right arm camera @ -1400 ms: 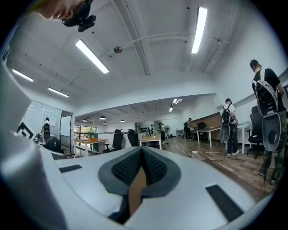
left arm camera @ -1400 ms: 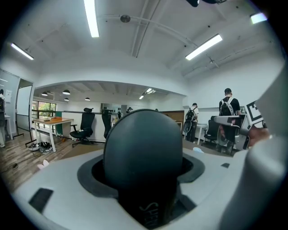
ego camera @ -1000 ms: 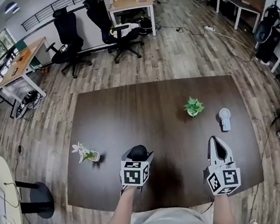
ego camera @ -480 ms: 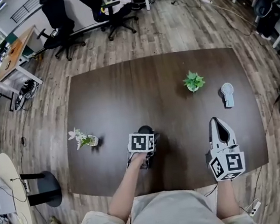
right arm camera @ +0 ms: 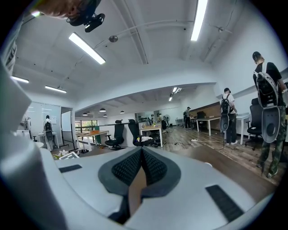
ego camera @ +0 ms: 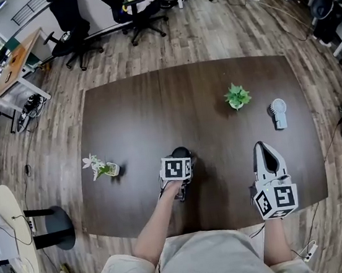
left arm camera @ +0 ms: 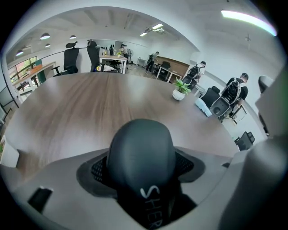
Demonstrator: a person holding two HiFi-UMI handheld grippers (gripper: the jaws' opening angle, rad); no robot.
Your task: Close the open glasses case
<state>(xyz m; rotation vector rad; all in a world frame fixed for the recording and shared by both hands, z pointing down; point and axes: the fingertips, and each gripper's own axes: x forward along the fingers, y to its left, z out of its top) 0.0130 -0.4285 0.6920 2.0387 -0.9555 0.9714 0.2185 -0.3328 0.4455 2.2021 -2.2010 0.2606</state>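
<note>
Jaws of your left gripper (ego camera: 179, 162) stand wide apart, angled steeply down over the black, rounded hard-shell glasses case (left arm camera: 140, 152), which fills the gap between the mesh pads. Your right gripper (right arm camera: 141, 161) has its jaws pressed together on nothing and hovers roughly level above the near right part of the dark brown wooden table (ego camera: 154, 104). The case sits near the table's front edge, at the middle. Farther off stand a small green potted plant (ego camera: 236, 97), a white handheld fan (ego camera: 278, 113) and a white flower sprig (ego camera: 101, 168).
</note>
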